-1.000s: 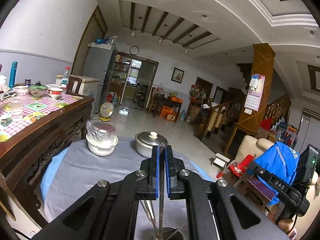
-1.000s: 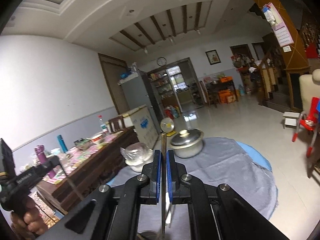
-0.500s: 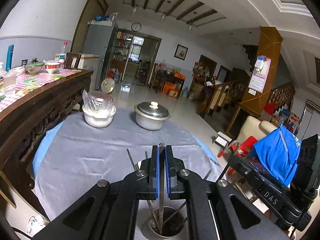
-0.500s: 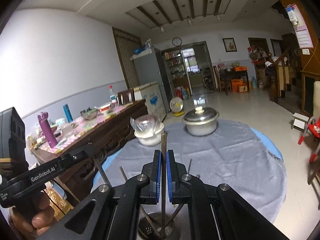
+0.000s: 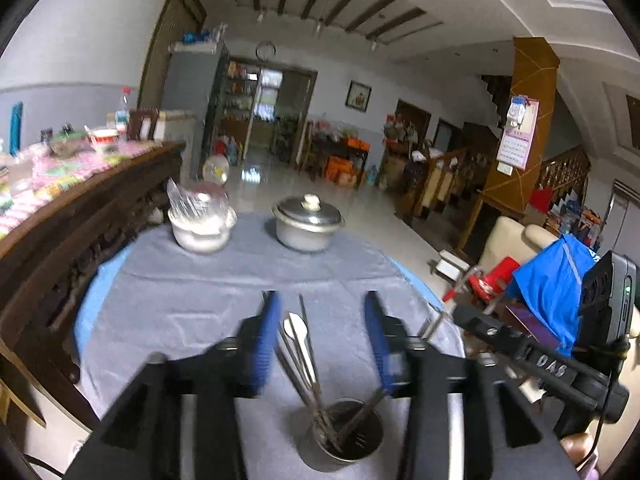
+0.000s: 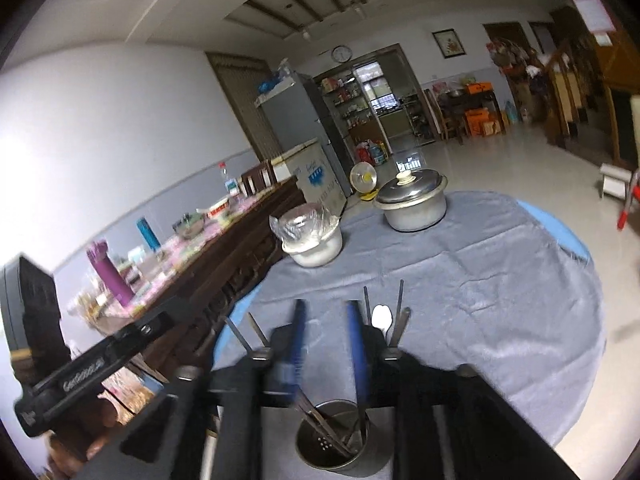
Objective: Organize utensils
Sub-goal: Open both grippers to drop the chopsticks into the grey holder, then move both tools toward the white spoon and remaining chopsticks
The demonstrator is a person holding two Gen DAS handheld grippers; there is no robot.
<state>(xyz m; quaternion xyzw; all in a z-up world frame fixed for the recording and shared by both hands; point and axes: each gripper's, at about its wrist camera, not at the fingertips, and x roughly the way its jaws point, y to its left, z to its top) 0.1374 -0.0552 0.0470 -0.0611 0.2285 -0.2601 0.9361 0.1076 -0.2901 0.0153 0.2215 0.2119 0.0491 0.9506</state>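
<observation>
Several thin metal utensils (image 5: pixel 304 352) stand in a round steel cup (image 5: pixel 342 438) at the near edge of the table — flat handles leaning left and right, one pale rounded spoon end among them. Seen from the right wrist, the cup (image 6: pixel 340 438) has a perforated bottom and the utensils (image 6: pixel 384 318) fan out above its rim.

Both tools sit just over the cup. The left gripper (image 5: pixel 322 334) has its blue-padded jaws spreading apart, the utensils rising between them without either pad pressing on one. The right gripper (image 6: pixel 326 334) is also opening; nothing is pinched between its pads, though handles stand close on either side.

Farther back on the grey, slightly wrinkled cloth (image 5: pixel 192 300) are two more containers: on the left a white bowl (image 5: pixel 200 232) covered with crinkled clear plastic, contents unclear, and to its right a dull metal pot (image 5: pixel 308 228) with a knobbed lid. A blue round table edge (image 6: pixel 560 232) shows beyond the cloth.
</observation>
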